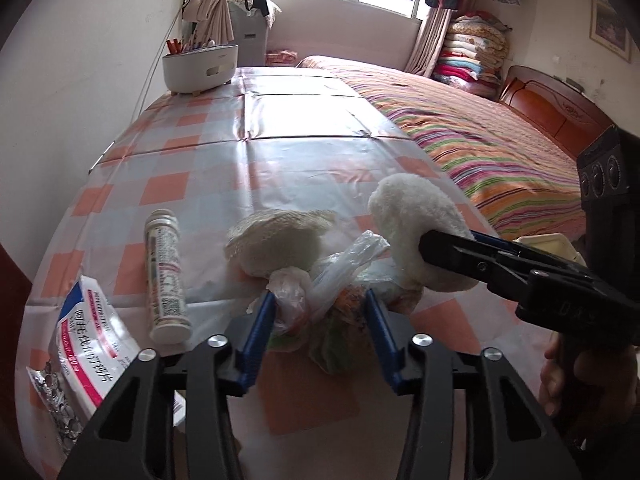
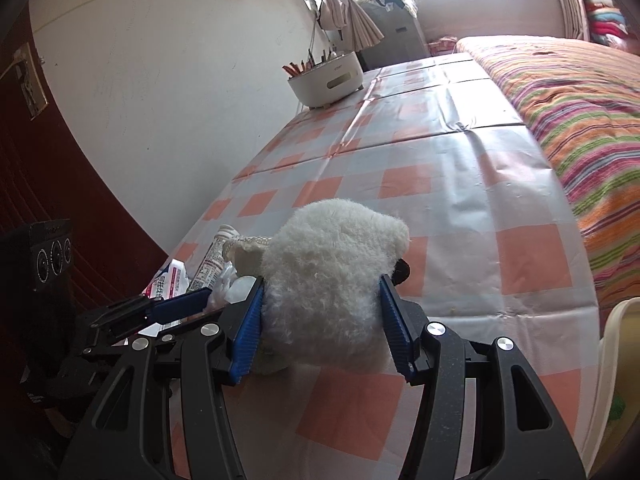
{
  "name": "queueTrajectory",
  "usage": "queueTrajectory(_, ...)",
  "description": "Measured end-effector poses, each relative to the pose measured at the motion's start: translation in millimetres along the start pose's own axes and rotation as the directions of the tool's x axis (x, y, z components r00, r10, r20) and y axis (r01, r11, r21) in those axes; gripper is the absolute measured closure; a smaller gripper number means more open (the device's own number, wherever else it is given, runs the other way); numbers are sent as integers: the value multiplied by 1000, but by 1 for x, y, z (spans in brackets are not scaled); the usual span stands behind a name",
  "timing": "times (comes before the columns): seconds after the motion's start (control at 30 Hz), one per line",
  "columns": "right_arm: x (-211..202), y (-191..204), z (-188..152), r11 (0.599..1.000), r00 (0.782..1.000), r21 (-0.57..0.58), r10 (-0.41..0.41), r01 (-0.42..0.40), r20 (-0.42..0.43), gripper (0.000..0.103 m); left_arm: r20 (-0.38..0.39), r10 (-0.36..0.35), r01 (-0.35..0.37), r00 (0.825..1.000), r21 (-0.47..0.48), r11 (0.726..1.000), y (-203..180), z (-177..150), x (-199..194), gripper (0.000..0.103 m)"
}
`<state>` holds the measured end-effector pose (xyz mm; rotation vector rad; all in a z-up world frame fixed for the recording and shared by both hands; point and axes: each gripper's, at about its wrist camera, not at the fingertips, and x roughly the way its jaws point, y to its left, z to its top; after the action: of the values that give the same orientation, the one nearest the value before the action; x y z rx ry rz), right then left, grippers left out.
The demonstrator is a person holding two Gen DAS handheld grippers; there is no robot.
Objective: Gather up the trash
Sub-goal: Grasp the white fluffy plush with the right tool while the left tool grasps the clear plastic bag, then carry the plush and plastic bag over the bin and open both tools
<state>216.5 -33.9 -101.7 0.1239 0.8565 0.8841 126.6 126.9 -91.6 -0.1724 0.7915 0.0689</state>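
Note:
A knotted clear plastic bag of scraps (image 1: pixel 320 296) lies on the checked tablecloth (image 1: pixel 256 168). My left gripper (image 1: pixel 320 306) has its blue pads against both sides of the bag. The right gripper (image 2: pixel 320 304) is shut on a white fluffy plush lump (image 2: pixel 332 276), lifted just right of the bag; in the left wrist view the plush (image 1: pixel 412 224) hangs from that gripper's black finger (image 1: pixel 460 250). A second cream fluffy piece (image 1: pixel 276 236) rests behind the bag.
A white labelled tube (image 1: pixel 166 276), a red-and-white medicine pack (image 1: pixel 90 332) and a foil blister sheet (image 1: pixel 52 396) lie left of the bag. A white caddy (image 1: pixel 200 66) stands far back. A striped bed (image 1: pixel 480 140) borders the right side; a cream bin rim (image 2: pixel 616 360) shows near right.

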Motion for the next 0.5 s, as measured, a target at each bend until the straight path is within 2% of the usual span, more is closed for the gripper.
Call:
queueTrajectory(0.07,-9,-5,1,1000,1000,8,-7,7,19,50,3,-27,27,1000,-1,1000,-4,1,0,68)
queueTrajectory(0.17,-22,-14,3,1000,998,25,-18,16,54,50,28,-49,48,998,1,999,-10,4,-4,71)
queueTrajectory(0.5,-73,-51,3,994,986,89,-72,60,148,50,142,-113,113,983,12,994,-35,23,-41,73)
